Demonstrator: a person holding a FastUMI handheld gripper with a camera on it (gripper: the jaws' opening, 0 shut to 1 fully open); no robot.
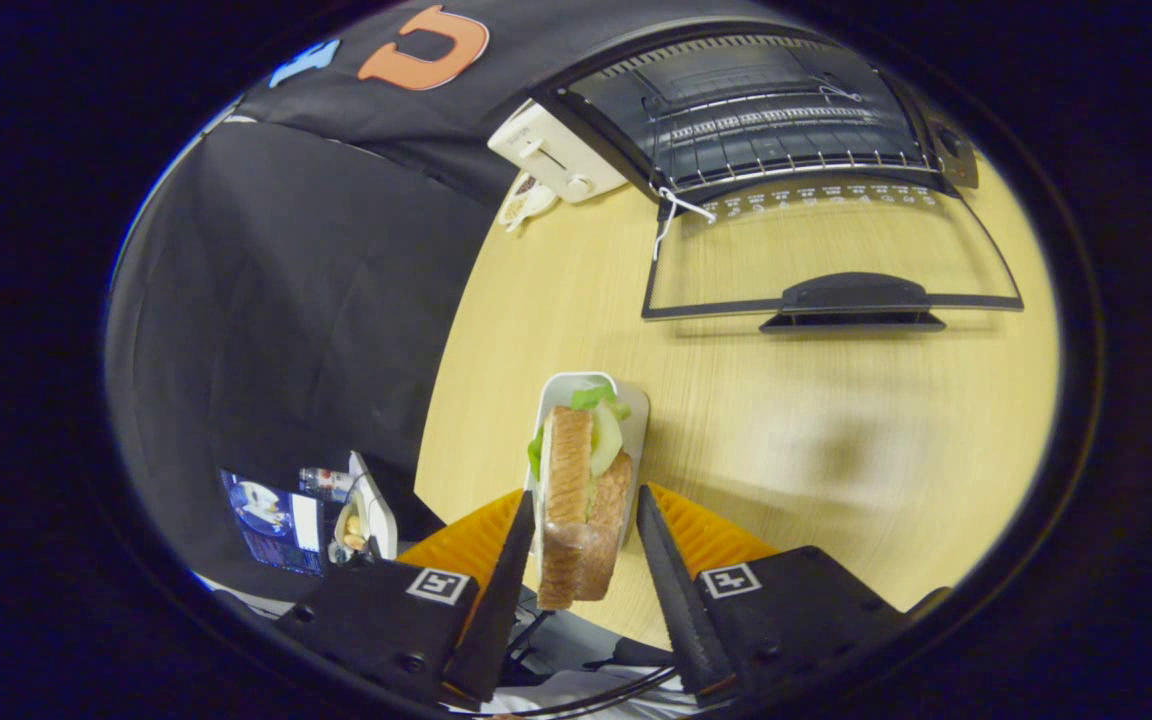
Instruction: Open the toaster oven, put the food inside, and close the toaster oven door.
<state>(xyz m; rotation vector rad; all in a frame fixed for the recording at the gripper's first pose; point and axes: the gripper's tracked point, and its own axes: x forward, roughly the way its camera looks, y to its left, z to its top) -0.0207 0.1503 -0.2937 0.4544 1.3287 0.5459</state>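
Straddling sandwich point(581, 500) with gripper point(586, 530) fingers spread, not pressing | long axis running near-to-far | toaster oven point(766, 110) door point(826, 255) lying open far right

Table point(836, 450) with toaster oven point(766, 110), plate point(626, 400)

The tongs point(586, 520) point forward and downward, their two fingers point(506, 560) spread apart, neither visibly pressing anything.

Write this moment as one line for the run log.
oven door: open, lying flat | rack: bare | sandwich: on plate, between fingers | gripper: fingers open around sandwich, contact unclear | next: probably grasp sandwich
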